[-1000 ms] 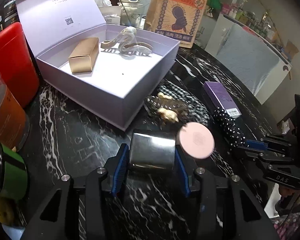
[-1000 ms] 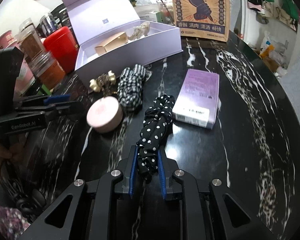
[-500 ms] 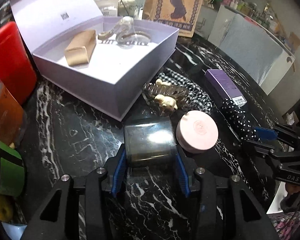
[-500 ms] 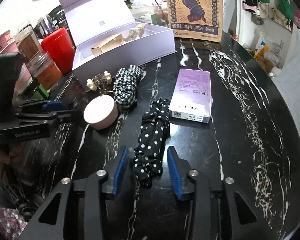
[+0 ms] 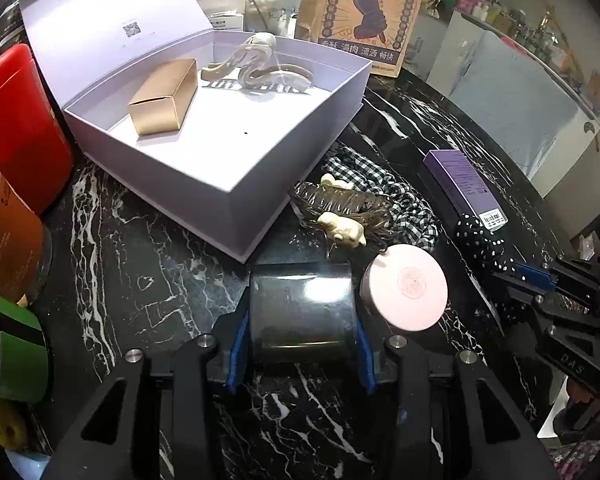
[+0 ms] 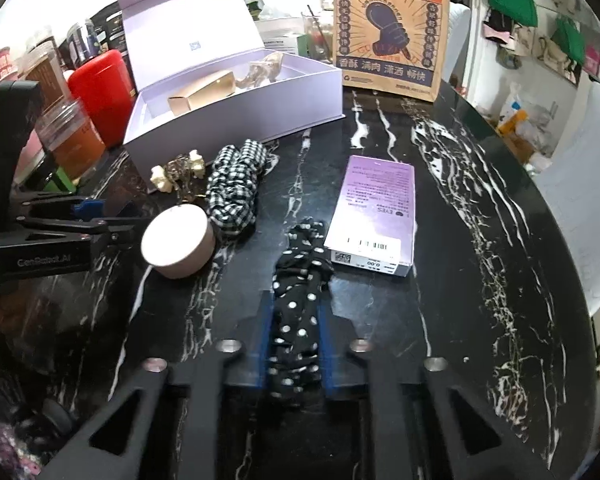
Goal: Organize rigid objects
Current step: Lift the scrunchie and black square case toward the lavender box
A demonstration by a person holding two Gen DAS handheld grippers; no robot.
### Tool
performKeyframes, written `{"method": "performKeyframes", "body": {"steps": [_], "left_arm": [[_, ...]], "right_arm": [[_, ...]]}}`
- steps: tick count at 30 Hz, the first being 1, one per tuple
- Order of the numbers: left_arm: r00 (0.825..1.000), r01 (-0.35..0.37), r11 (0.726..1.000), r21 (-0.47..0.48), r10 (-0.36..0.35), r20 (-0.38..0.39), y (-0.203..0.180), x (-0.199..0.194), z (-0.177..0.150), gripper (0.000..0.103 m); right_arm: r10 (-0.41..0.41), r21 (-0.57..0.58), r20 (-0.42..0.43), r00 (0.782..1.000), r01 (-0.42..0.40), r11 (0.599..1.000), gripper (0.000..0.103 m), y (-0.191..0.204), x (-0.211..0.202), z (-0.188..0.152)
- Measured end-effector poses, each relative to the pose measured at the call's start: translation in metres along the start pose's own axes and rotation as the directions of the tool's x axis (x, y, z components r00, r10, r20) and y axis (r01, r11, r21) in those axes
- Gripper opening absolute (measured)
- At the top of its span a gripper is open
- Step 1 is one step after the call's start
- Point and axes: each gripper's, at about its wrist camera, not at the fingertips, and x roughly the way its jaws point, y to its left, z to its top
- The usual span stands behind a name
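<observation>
1. In the lavender box (image 5: 204,152) by the bench's far edge: gold carton (image 5: 164,98), hair claw (image 5: 256,68).
2. Left gripper (image 5: 302,316) jaws clamp a dark glossy case (image 5: 302,308).
3. Right gripper (image 6: 294,344) jaws pinch the polka-dot scrunchie (image 6: 298,300).
4. Pink compact (image 5: 406,286), purple carton (image 6: 374,216) left out.

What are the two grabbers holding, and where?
Left gripper pinches the dark shiny box by its sides. Right gripper squeezes the polka-dot scrunchie near its end.

Pale lilac box (image 5: 236,184) holding a gold carton (image 5: 164,98). On black, white-veined marble (image 6: 480,208): a black-and-white gingham scrunchie (image 6: 234,184), a white-dotted black scrunchie (image 6: 298,300), a pink round case (image 6: 176,240), a purple carton (image 6: 374,216).
</observation>
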Motion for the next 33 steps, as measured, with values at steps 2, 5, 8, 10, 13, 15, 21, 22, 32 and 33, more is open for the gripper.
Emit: {"method": "performKeyframes", "body": {"steps": [2, 5, 8, 10, 13, 15, 21, 22, 32, 33], "left_arm": [[1.000, 0.009, 1.000, -0.009, -0.009, -0.004, 0.002, -0.001, 0.000, 0.043], [1.000, 0.026, 0.999, -0.039, -0.026, 0.005, 0.004, -0.004, 0.002, 0.043], [1.000, 0.000, 1.000, -0.030, 0.001, 0.025, 0.002, -0.011, 0.005, 0.043], [1.000, -0.009, 1.000, -0.025, 0.009, 0.029, 0.000, -0.013, 0.005, 0.043], [1.000, -0.008, 1.000, -0.030, 0.009, 0.030, 0.000, -0.017, 0.004, 0.043], [0.999, -0.011, 0.999, -0.034, 0.012, 0.030, 0.001, -0.018, 0.003, 0.043], [1.000, -0.021, 0.999, -0.041, 0.022, 0.020, -0.002, -0.022, -0.004, 0.043], [1.000, -0.021, 0.999, -0.043, 0.022, 0.020, -0.002, -0.022, -0.005, 0.043], [0.999, -0.028, 0.997, -0.065, 0.030, 0.031, -0.005, -0.034, -0.012, 0.043], [0.999, -0.033, 0.997, -0.070, 0.036, 0.032, -0.005, -0.036, -0.012, 0.043]], "right_arm": [[0.015, 0.033, 0.005, 1.000, -0.016, 0.999, 0.015, -0.005, 0.000, 0.000], [0.034, 0.050, 0.006, 0.999, -0.034, 0.998, 0.015, -0.007, -0.001, -0.001], [0.046, 0.059, 0.007, 0.999, -0.046, 0.997, 0.015, -0.008, -0.002, -0.002], [0.066, 0.065, 0.007, 0.998, -0.066, 0.996, 0.015, -0.008, -0.003, -0.003], [0.087, 0.073, 0.012, 0.996, -0.088, 0.993, 0.015, -0.008, -0.005, -0.003], [0.090, 0.067, 0.020, 0.996, -0.091, 0.994, 0.015, -0.007, -0.008, -0.003], [0.098, 0.047, 0.036, 0.995, -0.100, 0.994, 0.015, -0.003, -0.015, -0.005], [0.100, 0.046, 0.037, 0.994, -0.102, 0.994, 0.015, -0.002, -0.015, -0.006], [0.116, -0.001, 0.072, 0.991, -0.116, 0.993, 0.015, 0.009, -0.032, -0.006], [0.116, -0.012, 0.076, 0.990, -0.116, 0.993, 0.015, 0.012, -0.034, -0.005]]}}
